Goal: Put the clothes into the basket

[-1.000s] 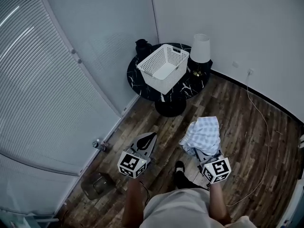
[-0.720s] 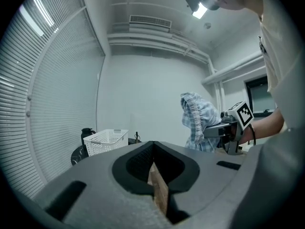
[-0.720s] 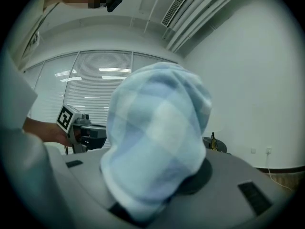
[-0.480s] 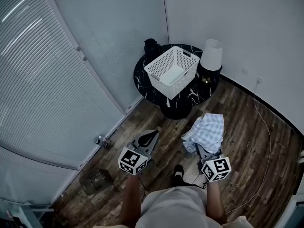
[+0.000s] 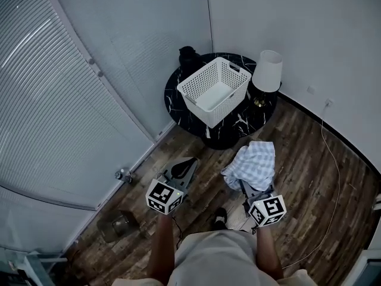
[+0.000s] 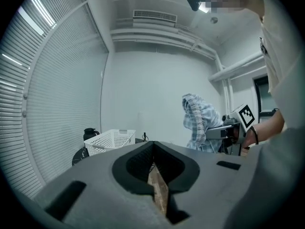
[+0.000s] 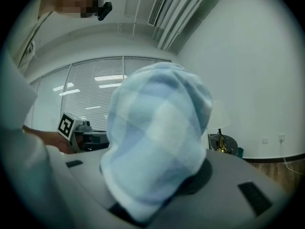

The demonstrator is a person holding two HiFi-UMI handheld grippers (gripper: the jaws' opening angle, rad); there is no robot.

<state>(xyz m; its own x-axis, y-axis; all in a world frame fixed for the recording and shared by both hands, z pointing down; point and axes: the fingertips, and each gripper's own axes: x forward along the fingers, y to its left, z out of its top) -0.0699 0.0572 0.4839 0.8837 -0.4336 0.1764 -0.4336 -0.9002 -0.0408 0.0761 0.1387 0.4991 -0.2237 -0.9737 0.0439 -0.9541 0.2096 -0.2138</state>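
A white slatted basket (image 5: 213,90) stands empty on a round black marble table (image 5: 238,123) in the corner. My right gripper (image 5: 244,186) is shut on a blue-and-white checked cloth (image 5: 253,164), held above the wooden floor just short of the table. In the right gripper view the cloth (image 7: 157,142) drapes over the jaws and hides them. My left gripper (image 5: 189,162) is shut and holds nothing, level with the right one. The left gripper view shows the basket (image 6: 110,140) ahead at the left and the cloth (image 6: 198,123) at the right.
A white-shaded lamp (image 5: 267,70) and a black jug (image 5: 189,55) share the table with the basket. Slatted blinds (image 5: 53,100) run along the left. A thin cable (image 5: 334,159) trails over the floor at the right. A small dark container (image 5: 119,224) sits on the floor at the lower left.
The view has shifted a little towards the table. Both grippers keep their pose, and the cloth stays in the right one.
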